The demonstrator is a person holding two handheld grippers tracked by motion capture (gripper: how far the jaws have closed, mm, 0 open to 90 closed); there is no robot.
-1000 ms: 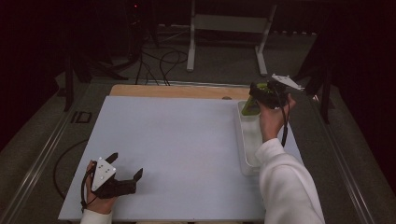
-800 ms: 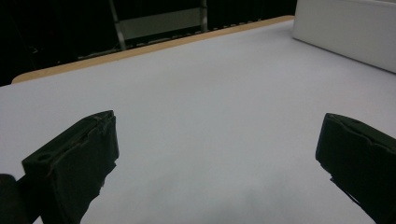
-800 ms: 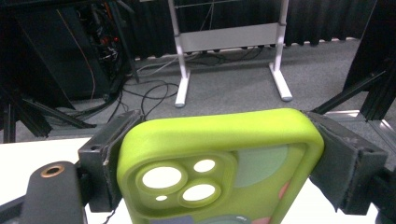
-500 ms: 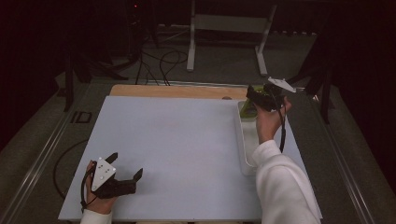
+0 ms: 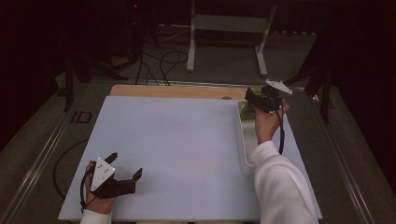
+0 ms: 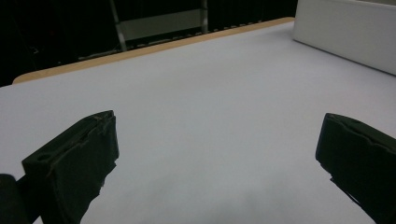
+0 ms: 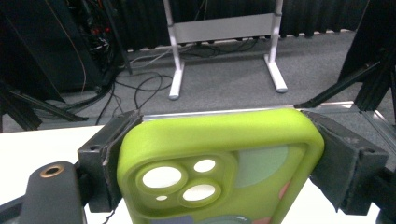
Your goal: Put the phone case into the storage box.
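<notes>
Right gripper (image 5: 254, 96) fingers clamped across width of green phone case (image 7: 219, 168), lifted above white tray (image 5: 243, 148) at counter (image 5: 177, 140) far right. Side grip keeps camera cutouts clear. Left gripper (image 5: 125, 168) fingers apart, empty, resting near corner, out of way.

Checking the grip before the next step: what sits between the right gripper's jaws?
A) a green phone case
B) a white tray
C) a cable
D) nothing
A: in the right gripper view the green phone case fills the gap, both jaws of the right gripper pressing its sides.
</notes>
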